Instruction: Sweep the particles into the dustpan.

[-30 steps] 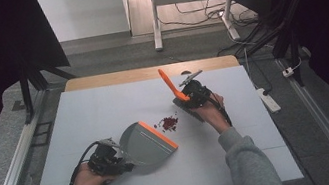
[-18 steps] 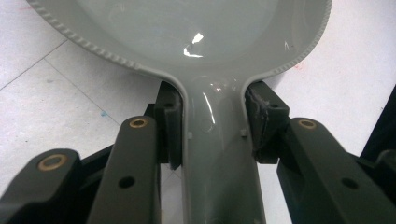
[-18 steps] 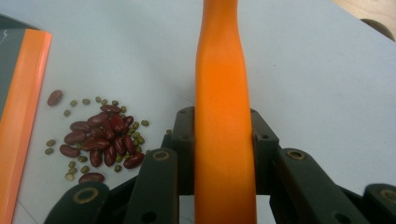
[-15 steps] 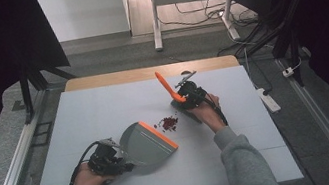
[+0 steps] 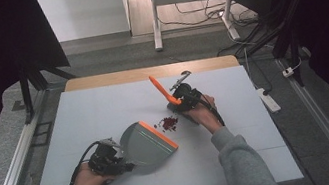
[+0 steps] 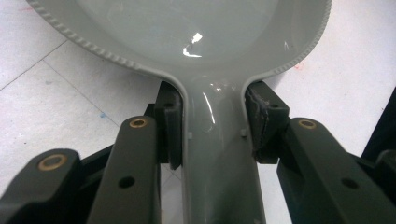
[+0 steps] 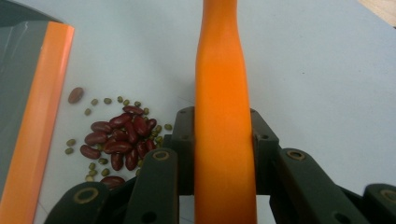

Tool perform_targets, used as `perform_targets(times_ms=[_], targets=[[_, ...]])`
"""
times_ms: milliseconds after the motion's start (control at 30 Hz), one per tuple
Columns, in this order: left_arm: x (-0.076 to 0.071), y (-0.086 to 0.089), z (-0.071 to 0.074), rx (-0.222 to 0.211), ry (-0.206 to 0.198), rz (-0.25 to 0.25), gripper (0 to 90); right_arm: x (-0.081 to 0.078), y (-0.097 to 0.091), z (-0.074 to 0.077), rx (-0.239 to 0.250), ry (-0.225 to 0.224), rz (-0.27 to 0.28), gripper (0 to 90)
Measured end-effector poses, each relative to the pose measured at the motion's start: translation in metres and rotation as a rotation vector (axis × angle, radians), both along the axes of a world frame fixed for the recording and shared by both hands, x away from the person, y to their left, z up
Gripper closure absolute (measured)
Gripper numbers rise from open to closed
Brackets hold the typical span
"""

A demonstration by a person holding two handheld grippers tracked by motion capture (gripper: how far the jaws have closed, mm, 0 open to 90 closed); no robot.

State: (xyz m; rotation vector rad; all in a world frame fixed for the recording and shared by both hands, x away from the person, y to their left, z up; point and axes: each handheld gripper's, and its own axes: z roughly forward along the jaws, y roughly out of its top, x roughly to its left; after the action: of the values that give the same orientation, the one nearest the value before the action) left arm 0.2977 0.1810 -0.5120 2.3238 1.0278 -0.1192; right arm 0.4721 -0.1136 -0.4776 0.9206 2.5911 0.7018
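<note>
On the white table (image 5: 80, 116), just right of centre, lies a small pile of beans (image 5: 168, 122): dark red kidney beans bunched together with small green ones scattered round the edge (image 7: 119, 140). Pile sits between the two tools, so the work in hand looks like sweeping it up.

Dustpan (image 5: 145, 141): grey, with an orange lip (image 5: 158, 134) turned toward the beans. Lip is near the pile but apart from it; one red bean lies closest to it in the right gripper view. Lip appears to rest on the table, which would let beans slide over it rather than under.

Left gripper (image 5: 107, 158): jaws pinching the dustpan's grey handle (image 6: 219, 154) from both sides, pads pressed against it just behind the scoop. Gripping at the neck probably keeps the pan from swivelling when beans are pushed in.

Right gripper (image 5: 183, 97): jaws clamped on an orange handle (image 7: 224, 116), which slants up and away toward the table's far edge (image 5: 159, 87). Presumably a brush; its head is hidden below the gripper, so I cannot confirm it. It stands on the far side of the pile from the pan, placed for a stroke toward the lip.

Risk: round beans may roll past the lip's ends.
</note>
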Motion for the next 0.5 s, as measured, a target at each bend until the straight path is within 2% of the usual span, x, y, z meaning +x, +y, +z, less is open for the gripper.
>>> perform_targets(times_ms=[267, 400, 500], targets=[[0.0, 0.0, 0.0, 0.0, 0.0, -0.001, 61.3, -0.006, 0.008, 0.0, 0.009, 0.022, 0.035, 70.4], [0.0, 0.0, 0.0, 0.002, 0.0, -0.002, 61.2, -0.012, 0.015, -0.001, 0.005, 0.014, 0.069, 70.4], [0.0, 0.0, 0.0, 0.001, 0.0, -0.001, 61.2, -0.014, 0.018, -0.001, 0.007, 0.015, 0.073, 70.4]])
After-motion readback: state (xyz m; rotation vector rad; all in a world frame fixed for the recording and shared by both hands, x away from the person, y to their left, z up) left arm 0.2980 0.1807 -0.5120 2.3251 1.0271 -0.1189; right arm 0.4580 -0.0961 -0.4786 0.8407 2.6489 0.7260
